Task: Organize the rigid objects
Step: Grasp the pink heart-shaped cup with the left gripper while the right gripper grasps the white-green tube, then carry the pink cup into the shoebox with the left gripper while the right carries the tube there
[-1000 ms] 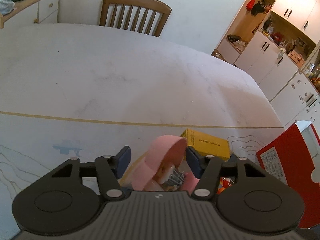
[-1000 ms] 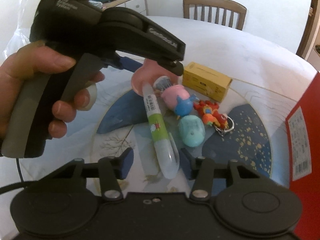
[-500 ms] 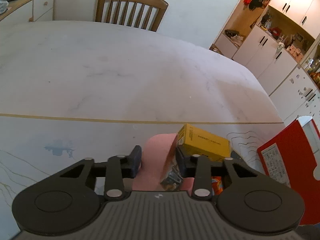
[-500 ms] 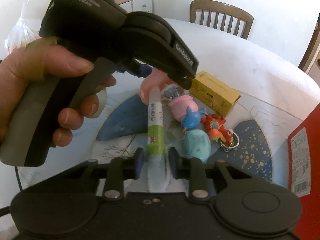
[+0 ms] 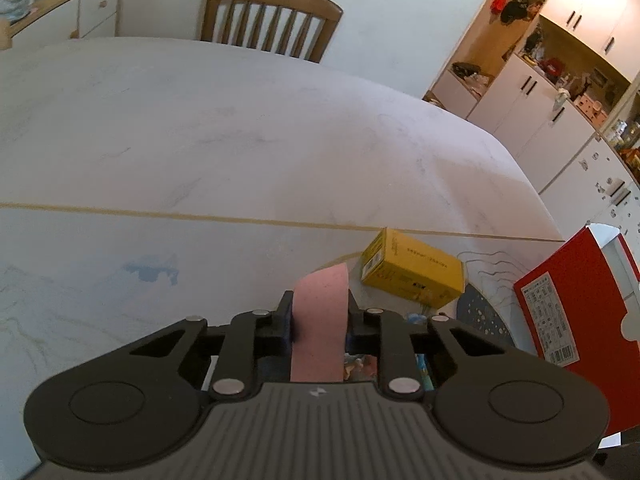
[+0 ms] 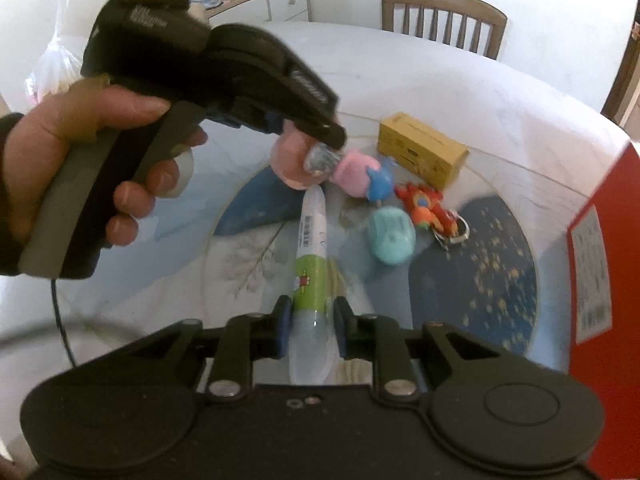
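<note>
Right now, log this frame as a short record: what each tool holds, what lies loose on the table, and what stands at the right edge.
left tool: shut on pink cup
right tool: shut on clear tube
loose on table: yellow box, pink and blue toy, teal toy, orange keychain
right edge: red box, upright
surface: patterned mat

Each gripper body is being shown as matte black plastic: two round discs behind the jaws, linkage arms pinned with silver screws, and dark blue fingers [image 5: 286, 322]. The left gripper [image 5: 319, 320] is ribbed grey behind the jaws. The left hand [image 6: 76, 160], bare-skinned, is being shown beside a black cable.
</note>
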`<state>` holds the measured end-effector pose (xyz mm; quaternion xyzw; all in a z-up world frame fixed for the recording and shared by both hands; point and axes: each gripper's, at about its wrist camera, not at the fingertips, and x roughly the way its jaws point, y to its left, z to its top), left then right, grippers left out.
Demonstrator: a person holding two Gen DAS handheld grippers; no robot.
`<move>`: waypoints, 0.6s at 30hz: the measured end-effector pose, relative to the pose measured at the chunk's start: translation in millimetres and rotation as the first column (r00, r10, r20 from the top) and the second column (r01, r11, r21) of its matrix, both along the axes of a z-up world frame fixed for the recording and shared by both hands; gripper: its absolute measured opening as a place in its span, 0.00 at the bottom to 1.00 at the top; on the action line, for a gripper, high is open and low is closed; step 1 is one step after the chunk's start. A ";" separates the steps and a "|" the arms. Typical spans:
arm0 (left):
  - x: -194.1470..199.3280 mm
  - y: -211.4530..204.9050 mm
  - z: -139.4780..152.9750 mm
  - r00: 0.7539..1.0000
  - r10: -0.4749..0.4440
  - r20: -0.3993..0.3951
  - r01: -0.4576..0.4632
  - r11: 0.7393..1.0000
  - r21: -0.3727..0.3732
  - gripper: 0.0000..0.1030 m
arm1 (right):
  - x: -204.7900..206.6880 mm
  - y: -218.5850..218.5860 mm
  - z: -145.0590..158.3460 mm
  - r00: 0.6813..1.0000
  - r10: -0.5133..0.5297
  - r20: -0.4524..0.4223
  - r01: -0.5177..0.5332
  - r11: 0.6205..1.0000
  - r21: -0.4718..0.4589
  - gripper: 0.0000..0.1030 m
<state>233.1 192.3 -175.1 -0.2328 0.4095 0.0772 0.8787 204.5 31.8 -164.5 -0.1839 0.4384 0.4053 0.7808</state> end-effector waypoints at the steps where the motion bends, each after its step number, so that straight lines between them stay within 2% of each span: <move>1: -3.3 0.2 0.5 1.000 0.004 0.003 -0.004 1.000 -0.002 0.21 | -0.9 -4.3 2.5 1.000 -0.006 -0.004 0.006 1.000 0.006 0.21; 10: -39.5 -1.1 10.7 0.999 0.034 0.010 -0.034 0.999 0.000 0.21 | -1.9 -43.8 22.2 0.995 -0.084 -0.057 0.088 0.994 0.071 0.21; 18: -64.5 -3.3 28.0 0.997 0.067 0.030 -0.066 0.996 -0.056 0.21 | -6.7 -75.4 36.8 0.988 -0.127 -0.093 0.138 0.982 0.126 0.21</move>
